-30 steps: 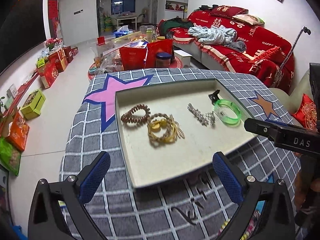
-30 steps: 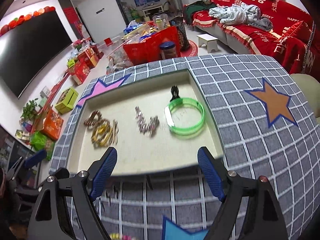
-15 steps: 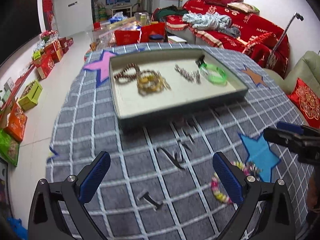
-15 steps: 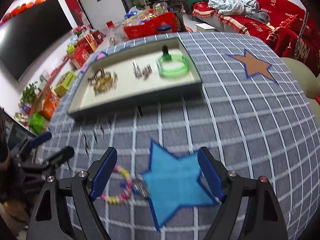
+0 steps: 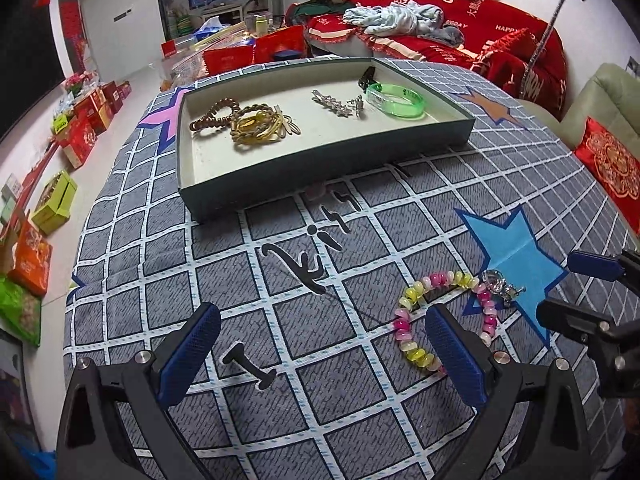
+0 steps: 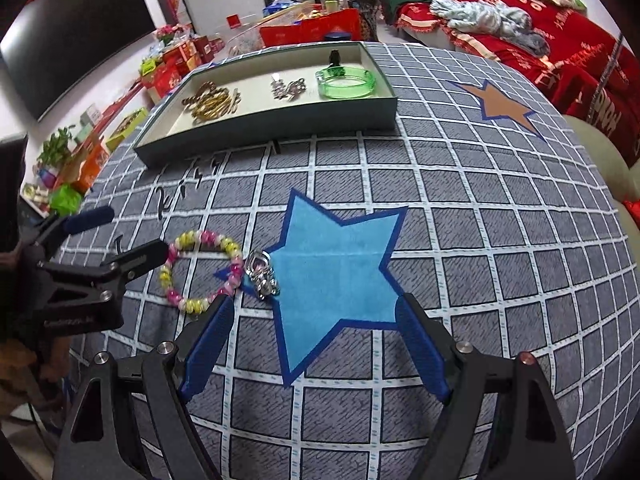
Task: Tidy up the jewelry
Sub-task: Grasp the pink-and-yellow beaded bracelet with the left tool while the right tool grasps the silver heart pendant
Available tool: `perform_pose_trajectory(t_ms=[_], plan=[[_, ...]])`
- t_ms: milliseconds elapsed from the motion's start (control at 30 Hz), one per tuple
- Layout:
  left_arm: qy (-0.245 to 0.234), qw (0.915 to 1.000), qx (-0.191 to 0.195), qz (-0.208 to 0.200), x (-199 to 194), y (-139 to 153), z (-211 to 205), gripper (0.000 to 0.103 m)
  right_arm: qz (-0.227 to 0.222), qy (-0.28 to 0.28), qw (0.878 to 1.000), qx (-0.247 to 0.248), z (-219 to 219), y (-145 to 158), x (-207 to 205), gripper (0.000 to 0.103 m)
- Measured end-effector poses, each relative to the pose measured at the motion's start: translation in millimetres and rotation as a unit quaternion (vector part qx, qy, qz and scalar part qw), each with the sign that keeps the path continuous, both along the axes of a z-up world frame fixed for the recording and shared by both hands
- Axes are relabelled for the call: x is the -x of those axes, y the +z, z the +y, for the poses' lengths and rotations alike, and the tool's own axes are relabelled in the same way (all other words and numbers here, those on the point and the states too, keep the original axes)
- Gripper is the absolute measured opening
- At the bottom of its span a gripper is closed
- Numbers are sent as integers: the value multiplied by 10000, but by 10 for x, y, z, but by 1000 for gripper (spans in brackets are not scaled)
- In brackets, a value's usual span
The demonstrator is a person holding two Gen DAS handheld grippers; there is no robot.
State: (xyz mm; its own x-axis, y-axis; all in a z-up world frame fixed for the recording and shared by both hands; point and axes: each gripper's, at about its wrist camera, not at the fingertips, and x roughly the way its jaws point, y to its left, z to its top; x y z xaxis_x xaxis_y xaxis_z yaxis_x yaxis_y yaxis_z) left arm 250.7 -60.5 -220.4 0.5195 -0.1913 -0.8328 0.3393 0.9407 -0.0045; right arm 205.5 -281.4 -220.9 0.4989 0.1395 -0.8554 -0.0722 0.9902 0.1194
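A shallow dark-green tray (image 5: 320, 168) (image 6: 280, 130) sits at the far side of the table. It holds brown and gold bracelets (image 5: 248, 122) (image 6: 210, 102), silver pieces (image 5: 338, 104) (image 6: 288, 88), a green bangle (image 5: 396, 100) (image 6: 346, 82) and a small black clip (image 5: 366, 78). A pink and yellow bead bracelet (image 5: 440, 316) (image 6: 202, 270) and a silver clip (image 5: 500, 286) (image 6: 262, 276) lie on the cloth near the blue star (image 6: 336, 276). My left gripper (image 5: 320, 356) is open and empty, left of the bead bracelet. My right gripper (image 6: 312, 348) is open and empty, over the blue star.
The table wears a grey grid cloth (image 5: 280, 320) with stars and black letters. A red sofa (image 5: 460, 32) stands behind it, a beige seat with a red cushion (image 5: 612, 164) to the right. Boxes (image 5: 52, 200) lie on the floor at the left.
Both grippers have pulled back from the tray toward the near side of the table. The bead bracelet and silver clip have come into close view. Both stay open.
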Motion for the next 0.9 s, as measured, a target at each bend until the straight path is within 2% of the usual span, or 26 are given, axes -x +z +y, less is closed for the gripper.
perform_pose_trajectory(t_ms=[167, 367, 500, 667, 767, 833, 867, 900], plan=[[-158, 9998, -98, 5, 3, -46, -82, 103, -54, 289, 9993, 219, 138, -62, 28, 82], [-282, 9992, -279, 34, -41, -100, -177, 103, -112, 528, 9974, 475, 243, -142, -22, 65], [-297, 9993, -242, 34, -69, -104, -176, 101, -172, 670, 9964, 501, 278, -148, -58, 55], [-476, 9986, -231, -18, -25, -84, -232, 87, -227, 843, 9946, 553, 345, -138, -91, 46], [-602, 9980, -200, -7, 5, -70, -269, 76, -222, 972, 9935, 557, 390, -124, -87, 35], [-699, 9975, -129, 26, 21, -60, -291, 64, -219, 1008, 9931, 556, 414, -119, -87, 24], [-755, 9971, -95, 39, 30, -53, -302, 51, -214, 1024, 9930, 546, 425, -116, -87, 21], [-798, 9968, -96, 37, 40, -47, -318, 45, -199, 1032, 9931, 522, 434, -114, -84, 17]])
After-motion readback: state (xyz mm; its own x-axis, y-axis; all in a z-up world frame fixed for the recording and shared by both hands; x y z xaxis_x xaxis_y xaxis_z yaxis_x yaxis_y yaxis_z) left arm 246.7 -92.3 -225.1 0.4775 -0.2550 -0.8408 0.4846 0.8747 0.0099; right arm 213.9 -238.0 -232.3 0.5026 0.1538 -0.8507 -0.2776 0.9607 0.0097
